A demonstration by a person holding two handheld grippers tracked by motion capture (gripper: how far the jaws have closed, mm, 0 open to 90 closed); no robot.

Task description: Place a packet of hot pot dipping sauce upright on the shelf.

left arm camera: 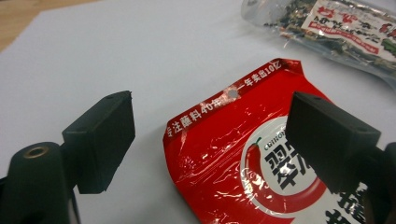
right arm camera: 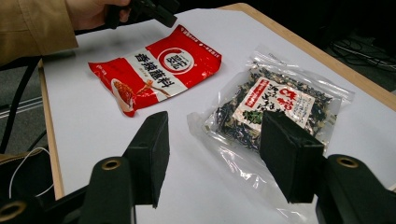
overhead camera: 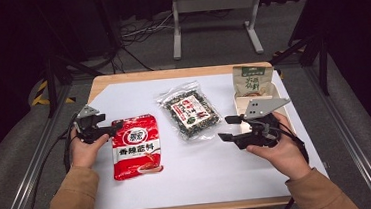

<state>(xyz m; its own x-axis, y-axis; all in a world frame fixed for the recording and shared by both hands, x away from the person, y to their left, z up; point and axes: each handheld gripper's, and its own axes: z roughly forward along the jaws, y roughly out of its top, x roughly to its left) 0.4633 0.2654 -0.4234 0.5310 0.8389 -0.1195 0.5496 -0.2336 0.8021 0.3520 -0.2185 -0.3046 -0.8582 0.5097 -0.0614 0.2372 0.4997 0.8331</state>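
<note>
Approach phase of a two-handed pick at a white-covered worktop. The left tongs are spread, with the top corner of the red seasoning packet lying between and just beyond the jaws; in the left gripper view the same packet lies flat on the white sheet, its sealed upper edge and hang hole facing the camera, and neither jaw appears to touch the film. The right tongs are likewise spread and hover above the sheet, aimed at the near edge of the clear bag of dark dried mix; in the right gripper view that bag lies flat just past the jaw tips, apart from them, with the red packet farther off and the other hand above its far end. A green and cream pouch rests at the far right of the worktop, behind the right hand, untouched. Judged step: alignment before grasp, nothing yet lifted. The next move would call for easing the left tongs forward so that the packet's sealed corner sits between the jaws, then closing on the thin edge; both wrappers look slick and lie flat, so a low, shallow approach seems needed to catch an edge without pushing them away.
</note>
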